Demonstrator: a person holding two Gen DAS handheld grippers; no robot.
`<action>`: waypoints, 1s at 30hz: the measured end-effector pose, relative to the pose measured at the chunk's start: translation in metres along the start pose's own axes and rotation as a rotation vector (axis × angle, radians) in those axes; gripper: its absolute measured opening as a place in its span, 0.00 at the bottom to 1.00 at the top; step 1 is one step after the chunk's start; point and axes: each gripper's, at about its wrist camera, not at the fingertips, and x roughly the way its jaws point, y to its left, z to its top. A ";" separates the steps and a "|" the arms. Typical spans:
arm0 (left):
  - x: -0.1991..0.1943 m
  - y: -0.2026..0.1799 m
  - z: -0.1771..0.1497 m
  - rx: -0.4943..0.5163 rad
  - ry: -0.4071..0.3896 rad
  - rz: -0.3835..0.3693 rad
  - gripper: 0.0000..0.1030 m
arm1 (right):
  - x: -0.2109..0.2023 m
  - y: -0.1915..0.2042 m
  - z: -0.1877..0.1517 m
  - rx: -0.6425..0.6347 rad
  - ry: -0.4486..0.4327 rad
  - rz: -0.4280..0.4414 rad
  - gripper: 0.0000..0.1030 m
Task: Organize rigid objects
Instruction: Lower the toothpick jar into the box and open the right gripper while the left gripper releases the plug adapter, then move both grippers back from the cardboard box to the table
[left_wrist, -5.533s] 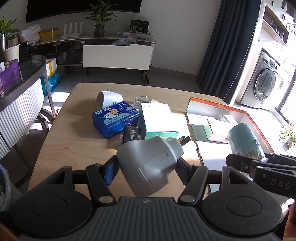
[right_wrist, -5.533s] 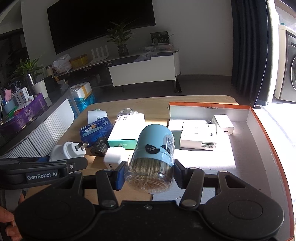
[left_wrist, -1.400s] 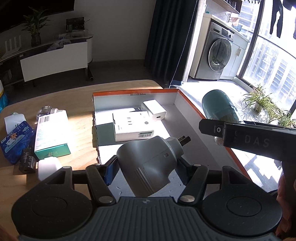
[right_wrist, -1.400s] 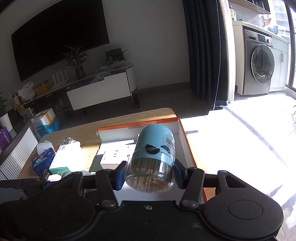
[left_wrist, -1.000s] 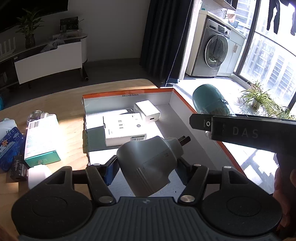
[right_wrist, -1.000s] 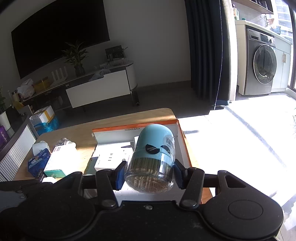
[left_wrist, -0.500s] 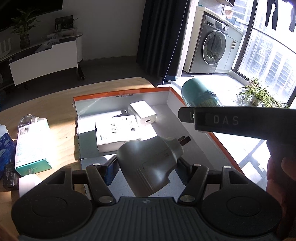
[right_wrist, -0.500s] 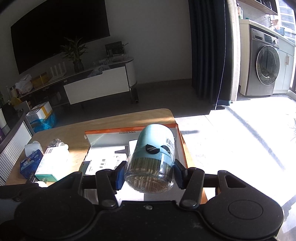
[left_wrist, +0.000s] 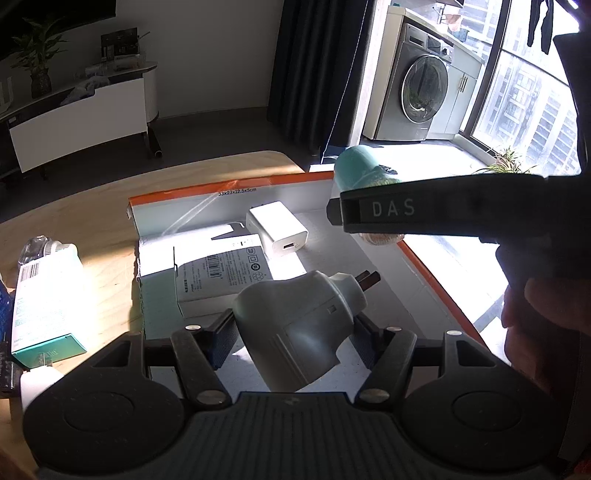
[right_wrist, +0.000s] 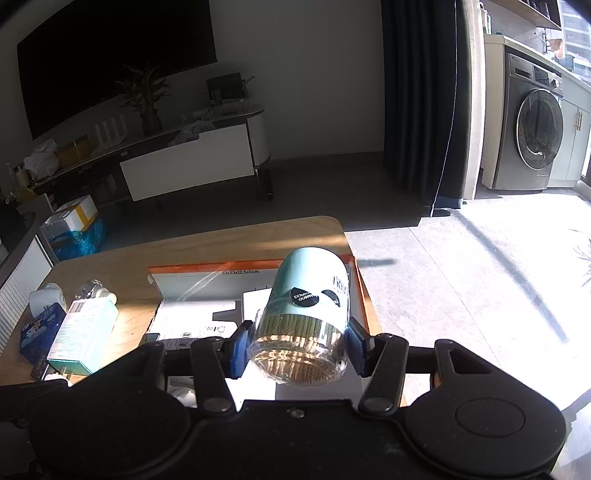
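My left gripper (left_wrist: 291, 334) is shut on a grey plug adapter (left_wrist: 295, 325) and holds it above the near part of the orange-edged box (left_wrist: 229, 184). My right gripper (right_wrist: 297, 347) is shut on a light blue toothpick jar (right_wrist: 306, 317), held over the box's right side; the jar also shows in the left wrist view (left_wrist: 360, 168). Inside the box lie a white charger (left_wrist: 277, 232) and a flat white carton (left_wrist: 218, 280).
On the wooden table (left_wrist: 92, 206) left of the box lie a teal-and-white carton (left_wrist: 44, 299), a clear bottle (left_wrist: 37, 245) and a blue tissue pack (right_wrist: 38, 332). The table's right edge drops to sunlit floor (right_wrist: 461, 277). A TV stand (right_wrist: 184, 162) stands beyond.
Both grippers have moved right from the loose items to over the box, each keeping its object. The right gripper has shifted left and forward across the left wrist view.
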 end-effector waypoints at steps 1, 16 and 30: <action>0.002 -0.001 0.000 0.001 0.002 -0.001 0.64 | 0.001 -0.001 0.002 -0.002 -0.006 -0.001 0.63; 0.008 -0.011 0.008 -0.001 0.001 -0.033 0.80 | -0.047 -0.017 0.004 0.034 -0.115 -0.026 0.67; -0.044 0.022 0.005 -0.097 -0.045 0.107 0.91 | -0.073 0.007 -0.011 0.035 -0.117 -0.024 0.75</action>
